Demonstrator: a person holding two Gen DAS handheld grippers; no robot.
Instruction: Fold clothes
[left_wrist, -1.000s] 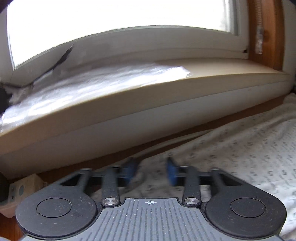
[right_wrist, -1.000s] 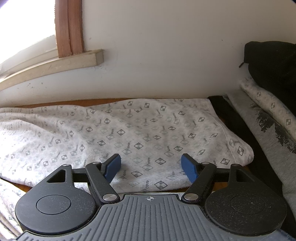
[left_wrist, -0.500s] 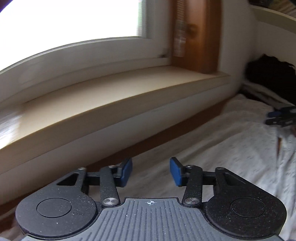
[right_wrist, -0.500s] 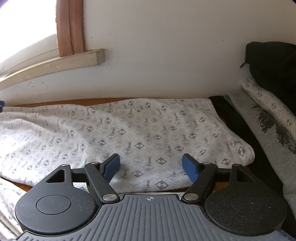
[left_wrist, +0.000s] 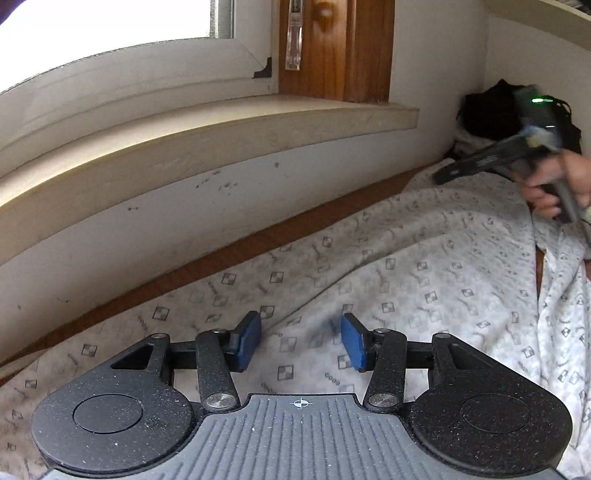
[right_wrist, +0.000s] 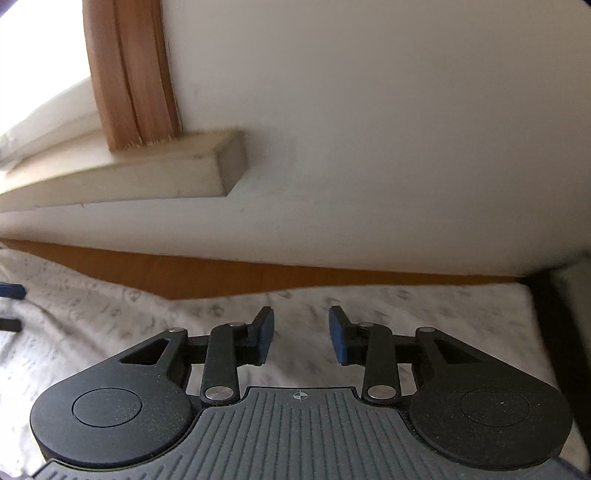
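A white garment with a small grey check-and-diamond print (left_wrist: 424, 273) lies spread along a wooden surface under the window. My left gripper (left_wrist: 300, 341) hovers open just above its near part, nothing between the blue pads. In the left wrist view the right gripper (left_wrist: 480, 162) is at the far right, held by a hand (left_wrist: 554, 184) over the cloth's far end. In the right wrist view my right gripper (right_wrist: 301, 338) stands open low over the same garment (right_wrist: 110, 321), close to its back edge. The left gripper's blue fingertips (right_wrist: 11, 290) peek in at the left edge.
A cream window sill (left_wrist: 207, 129) and white wall (right_wrist: 369, 147) run behind the wooden surface (right_wrist: 221, 277). A wooden window frame (left_wrist: 332, 48) rises above the sill. Dark clothing (left_wrist: 487, 114) is piled in the far right corner.
The left gripper swung right and down, from facing the window sill to looking along the garment. The right gripper moved forward and lower toward the wall, and its jaws narrowed somewhat.
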